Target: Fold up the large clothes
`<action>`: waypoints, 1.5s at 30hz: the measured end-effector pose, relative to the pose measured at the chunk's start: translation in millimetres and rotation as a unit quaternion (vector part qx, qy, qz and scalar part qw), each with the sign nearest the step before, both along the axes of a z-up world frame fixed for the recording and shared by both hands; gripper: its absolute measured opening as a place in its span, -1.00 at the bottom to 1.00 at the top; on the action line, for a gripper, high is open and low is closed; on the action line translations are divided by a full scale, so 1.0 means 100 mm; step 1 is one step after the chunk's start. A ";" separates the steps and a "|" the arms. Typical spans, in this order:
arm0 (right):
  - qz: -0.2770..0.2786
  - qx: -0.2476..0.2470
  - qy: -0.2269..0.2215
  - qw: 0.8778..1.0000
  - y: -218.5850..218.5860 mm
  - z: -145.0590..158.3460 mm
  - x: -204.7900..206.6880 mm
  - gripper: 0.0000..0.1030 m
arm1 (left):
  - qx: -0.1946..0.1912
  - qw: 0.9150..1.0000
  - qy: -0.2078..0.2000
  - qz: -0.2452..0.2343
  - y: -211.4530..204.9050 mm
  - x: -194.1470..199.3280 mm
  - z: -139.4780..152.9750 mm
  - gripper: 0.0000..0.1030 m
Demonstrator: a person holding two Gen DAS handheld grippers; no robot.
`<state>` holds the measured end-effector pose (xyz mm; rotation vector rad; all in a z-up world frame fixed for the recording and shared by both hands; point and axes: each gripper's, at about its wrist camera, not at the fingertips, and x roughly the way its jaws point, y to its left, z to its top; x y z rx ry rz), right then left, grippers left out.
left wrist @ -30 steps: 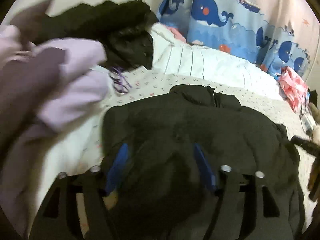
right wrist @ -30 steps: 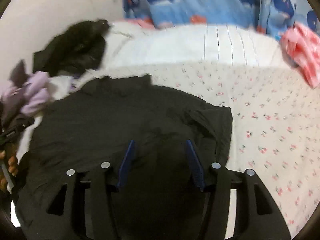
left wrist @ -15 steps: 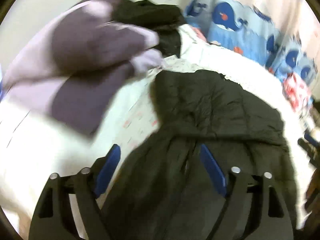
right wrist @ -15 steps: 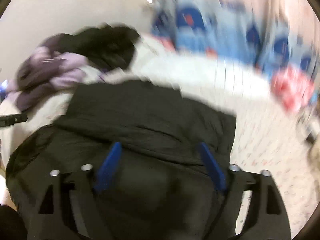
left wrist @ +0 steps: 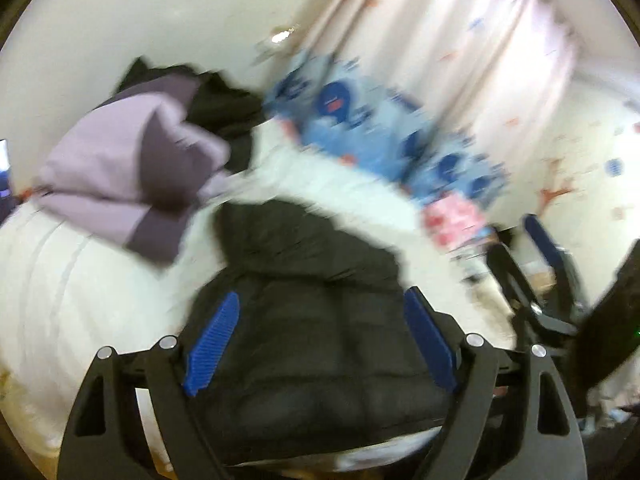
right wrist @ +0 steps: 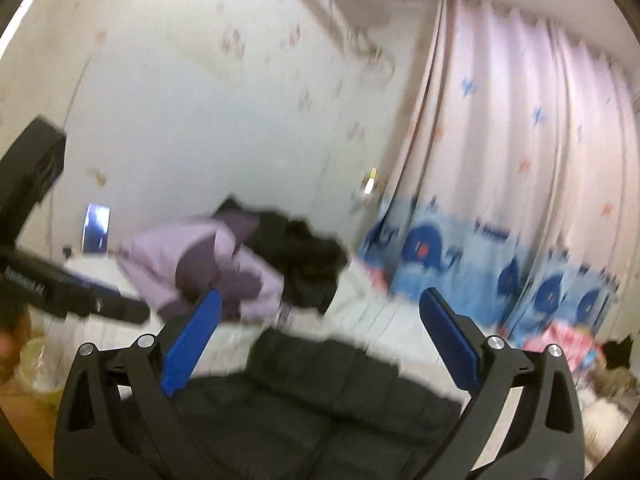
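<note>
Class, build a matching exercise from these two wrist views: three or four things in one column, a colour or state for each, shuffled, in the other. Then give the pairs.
Column 1:
1. padded jacket
2. piled garment
3. curtain
4. left tool

Column 2:
A. lilac and purple
B. jaws apart
C. black
D. pale pink, blue whale band below

Pairs: 1-C, 2-A, 3-D, 4-B

Motion blur smears the whale-print curtain [left wrist: 360, 128] and far bedding; the black jacket's [right wrist: 320, 412] near end is cut off below both views.
</note>
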<state>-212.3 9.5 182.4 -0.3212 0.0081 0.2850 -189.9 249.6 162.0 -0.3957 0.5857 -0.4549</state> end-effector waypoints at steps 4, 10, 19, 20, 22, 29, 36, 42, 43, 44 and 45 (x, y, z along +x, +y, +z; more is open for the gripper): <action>0.016 0.045 -0.038 0.998 -0.12 0.42 -0.18 0.86 | -0.128 0.988 -0.039 -0.070 0.22 -0.03 0.05 0.65; 0.077 0.125 -0.022 0.989 -0.34 0.92 -0.34 0.86 | -0.195 0.981 -0.013 -0.012 0.52 0.05 -0.23 0.65; 0.143 0.120 0.048 0.981 -0.46 1.00 -0.19 0.86 | -0.030 0.985 -0.036 0.167 0.65 -0.05 -0.18 0.78; 0.148 0.133 0.093 0.976 -0.61 0.96 0.00 0.86 | -0.048 0.989 -0.020 0.140 0.65 0.01 -0.20 0.78; 0.111 0.118 0.111 0.980 -0.78 0.86 0.19 0.86 | -0.075 0.994 0.004 0.085 0.63 0.11 -0.28 0.78; -0.066 0.109 0.206 0.970 -1.92 0.12 1.53 0.86 | -0.011 0.998 0.026 0.059 0.05 0.90 -0.46 0.79; -0.117 0.162 0.307 0.931 -2.59 -1.02 3.02 0.86 | 0.074 0.994 0.021 0.073 -0.71 2.27 -0.75 0.80; -0.194 0.085 0.437 0.874 -2.80 -2.53 4.01 0.86 | 0.148 0.973 0.135 0.115 -0.83 3.39 -1.77 0.80; -0.199 0.080 0.465 0.859 -2.86 -2.76 4.08 0.86 | 0.161 0.965 0.171 0.115 -0.82 3.49 -1.99 0.79; -0.190 0.090 0.485 0.849 -2.98 -2.98 4.11 0.87 | 0.174 0.955 0.219 0.101 -0.81 3.58 -2.28 0.83; -0.189 0.097 0.486 0.848 -3.06 -3.04 4.10 0.86 | 0.152 0.957 0.236 0.078 -0.78 3.61 -2.45 0.83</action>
